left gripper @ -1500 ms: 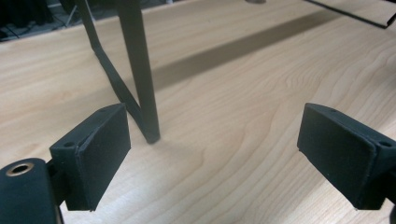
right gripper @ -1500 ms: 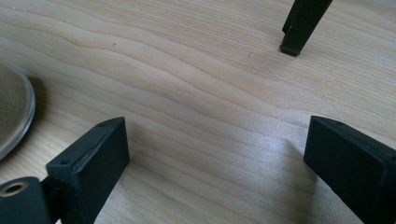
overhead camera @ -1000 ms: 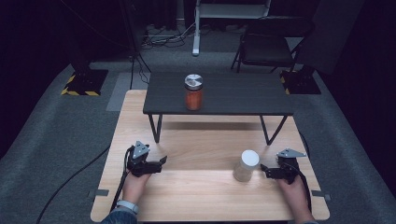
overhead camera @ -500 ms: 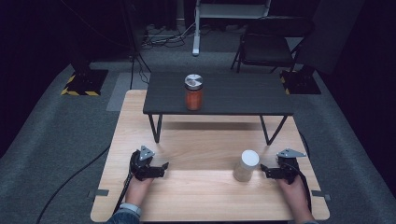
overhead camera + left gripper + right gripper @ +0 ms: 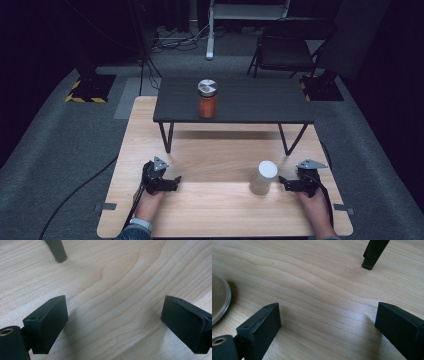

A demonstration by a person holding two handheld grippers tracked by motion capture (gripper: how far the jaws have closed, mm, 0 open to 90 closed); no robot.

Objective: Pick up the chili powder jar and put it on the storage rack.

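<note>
A jar with a pale lid point(image 5: 263, 177) stands on the wooden table point(image 5: 215, 215) at the front right. Just to its right, my right gripper point(image 5: 284, 183) lies low on the table, open and pointing left at the jar. In the right gripper view the jar's base point(image 5: 219, 300) shows at the left edge, outside the empty, open jaws point(image 5: 328, 325). My left gripper point(image 5: 175, 181) rests at the front left, pointing right; its jaws point(image 5: 115, 322) stand wide apart over bare wood. An orange-filled jar with a silver lid point(image 5: 207, 99) stands on the black raised shelf point(image 5: 260, 102).
The black shelf stands on thin legs point(image 5: 166, 137) across the table's far half; one leg point(image 5: 56, 250) shows ahead of the left gripper and another leg point(image 5: 374, 252) ahead of the right. A chair point(image 5: 285, 47) and stands sit on the grey floor beyond.
My left gripper has slid a little to the right and nearer the front edge. The right gripper and both jars have stayed put.
</note>
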